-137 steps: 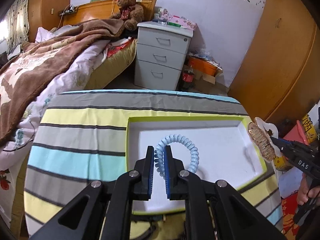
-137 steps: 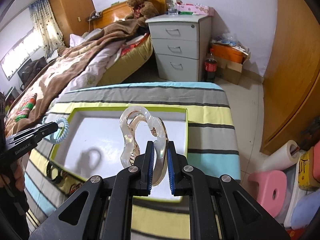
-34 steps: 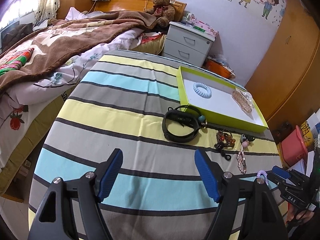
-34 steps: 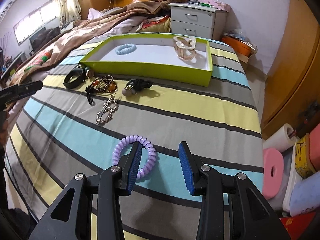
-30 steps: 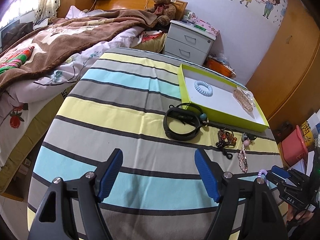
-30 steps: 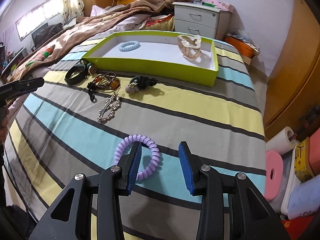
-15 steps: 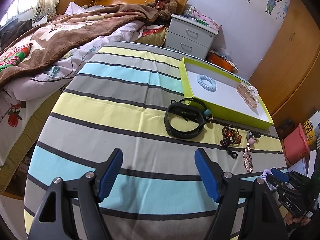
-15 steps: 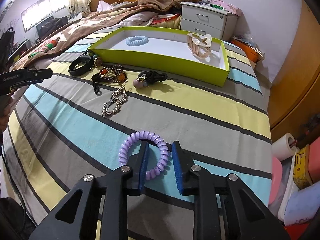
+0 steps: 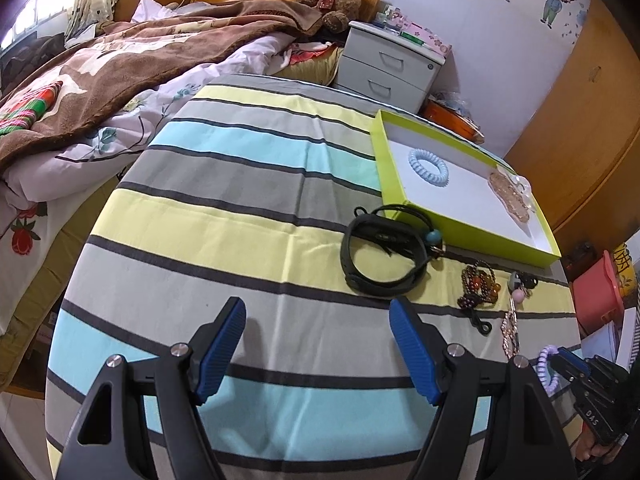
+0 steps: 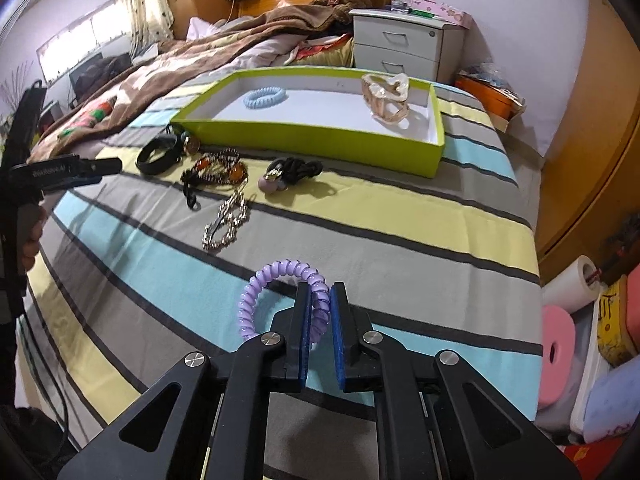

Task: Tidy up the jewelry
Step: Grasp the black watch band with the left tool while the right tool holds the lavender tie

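Observation:
A purple spiral hair tie [image 10: 256, 292] stands up off the striped cloth, and my right gripper [image 10: 320, 288] is shut on its right side. My left gripper [image 9: 316, 306] hangs open over bare cloth, short of a black wristband [image 9: 380, 256], with nothing between its fingers. Beyond lies a lime green tray [image 10: 312, 136] holding a blue spiral hair tie [image 10: 265, 97] and a clear hair claw [image 10: 386, 98]. Loose in front of the tray are a beaded bracelet [image 10: 216, 172], a silver chain [image 10: 226, 220] and a black hair tie with a pink bead [image 10: 294, 172].
A bed with a brown blanket [image 9: 140, 52] runs along the left. A grey nightstand [image 9: 392, 68] stands behind the tray. Past the cloth's right edge, low down, are a paper roll [image 10: 576, 284] and a pink stool [image 10: 558, 356].
The right gripper's jaws have closed onto the purple hair tie, which now stands up between the pads. The left gripper has drifted slightly toward the black wristband, still open.

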Motion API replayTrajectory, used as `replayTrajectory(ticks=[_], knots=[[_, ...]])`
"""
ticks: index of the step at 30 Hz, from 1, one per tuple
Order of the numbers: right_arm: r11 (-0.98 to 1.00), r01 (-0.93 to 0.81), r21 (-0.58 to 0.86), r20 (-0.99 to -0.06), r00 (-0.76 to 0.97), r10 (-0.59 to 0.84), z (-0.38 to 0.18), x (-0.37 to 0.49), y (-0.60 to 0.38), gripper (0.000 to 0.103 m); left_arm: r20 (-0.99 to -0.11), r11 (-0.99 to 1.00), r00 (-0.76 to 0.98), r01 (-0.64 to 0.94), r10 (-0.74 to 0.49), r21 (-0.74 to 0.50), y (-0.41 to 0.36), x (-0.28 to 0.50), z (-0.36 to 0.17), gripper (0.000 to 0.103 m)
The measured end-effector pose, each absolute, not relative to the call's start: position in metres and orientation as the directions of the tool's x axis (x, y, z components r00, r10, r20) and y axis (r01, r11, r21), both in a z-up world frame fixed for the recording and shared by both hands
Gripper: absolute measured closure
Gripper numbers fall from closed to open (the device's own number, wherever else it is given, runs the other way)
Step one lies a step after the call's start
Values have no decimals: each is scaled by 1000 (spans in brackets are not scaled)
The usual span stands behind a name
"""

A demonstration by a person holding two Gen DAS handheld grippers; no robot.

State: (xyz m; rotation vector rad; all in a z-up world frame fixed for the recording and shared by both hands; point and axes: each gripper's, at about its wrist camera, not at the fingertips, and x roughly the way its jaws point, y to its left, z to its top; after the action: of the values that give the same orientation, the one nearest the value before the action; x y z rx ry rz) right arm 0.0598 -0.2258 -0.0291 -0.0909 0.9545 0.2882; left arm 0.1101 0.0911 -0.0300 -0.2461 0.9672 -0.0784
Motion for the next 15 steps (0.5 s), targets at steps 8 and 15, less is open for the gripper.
replayTrajectory(ticks=[8, 15], knots=[[963, -260, 70, -783, 584, 214, -13, 60, -229, 93, -812, 978, 563, -26, -155, -205, 86, 133, -30, 27], [965, -250, 82, -773, 595, 219, -10, 62, -229, 93, -828, 991, 550, -14, -105, -135, 78, 156, -34, 27]])
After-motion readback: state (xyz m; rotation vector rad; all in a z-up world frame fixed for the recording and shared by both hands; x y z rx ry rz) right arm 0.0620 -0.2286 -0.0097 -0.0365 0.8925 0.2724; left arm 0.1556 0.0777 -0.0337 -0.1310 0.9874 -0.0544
